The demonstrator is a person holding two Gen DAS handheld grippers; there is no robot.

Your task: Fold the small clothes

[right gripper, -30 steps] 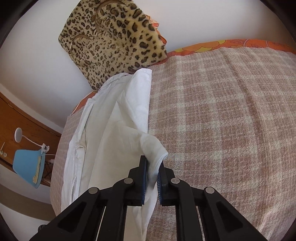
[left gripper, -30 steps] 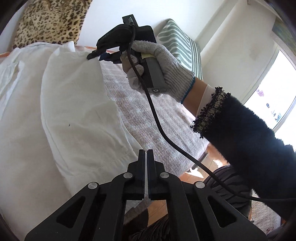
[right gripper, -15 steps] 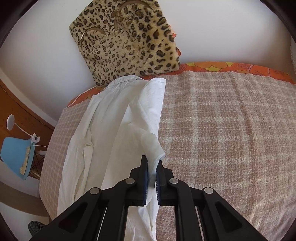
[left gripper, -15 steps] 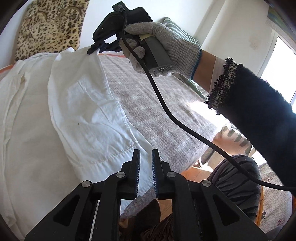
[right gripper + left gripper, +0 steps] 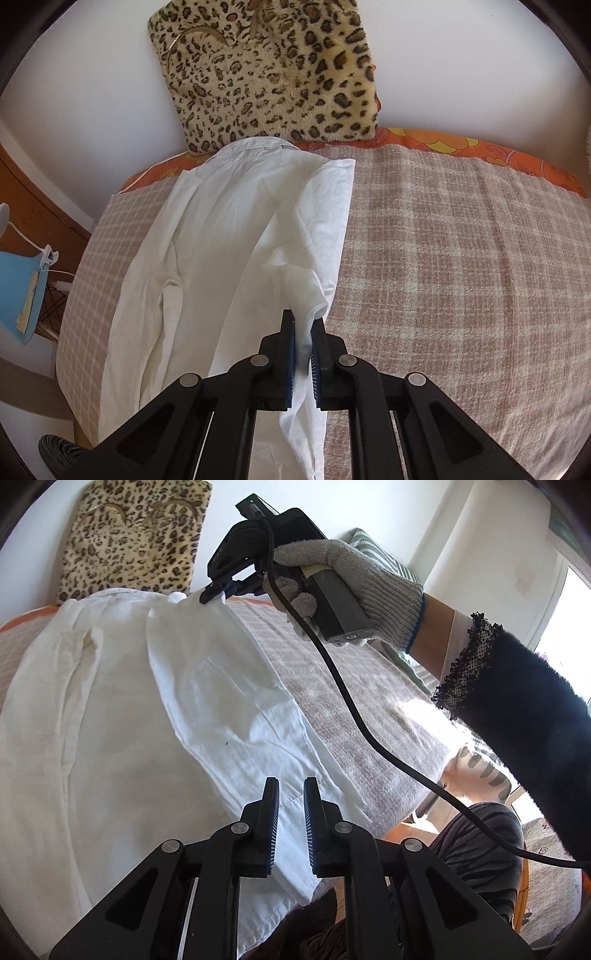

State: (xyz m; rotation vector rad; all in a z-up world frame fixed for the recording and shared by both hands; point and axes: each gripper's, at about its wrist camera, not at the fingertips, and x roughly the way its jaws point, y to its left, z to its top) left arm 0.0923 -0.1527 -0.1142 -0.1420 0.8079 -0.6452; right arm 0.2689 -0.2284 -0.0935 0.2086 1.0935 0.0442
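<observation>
A white shirt lies lengthwise on a checked bed cover, its right side folded over the middle. It also shows in the right wrist view. My left gripper is open and empty just above the shirt's near hem. My right gripper is shut on a fold of the shirt's right edge and holds it lifted. In the left wrist view the right gripper pinches the shirt near its far end.
A leopard-print cushion leans on the wall at the bed's head. An orange patterned sheet shows under the checked cover. A blue lamp stands left of the bed. A striped cushion and the bed's edge are at right.
My left gripper has opened and let go of the shirt's hem, which now lies on the bed. My right gripper has carried its fold toward the shirt's collar end.
</observation>
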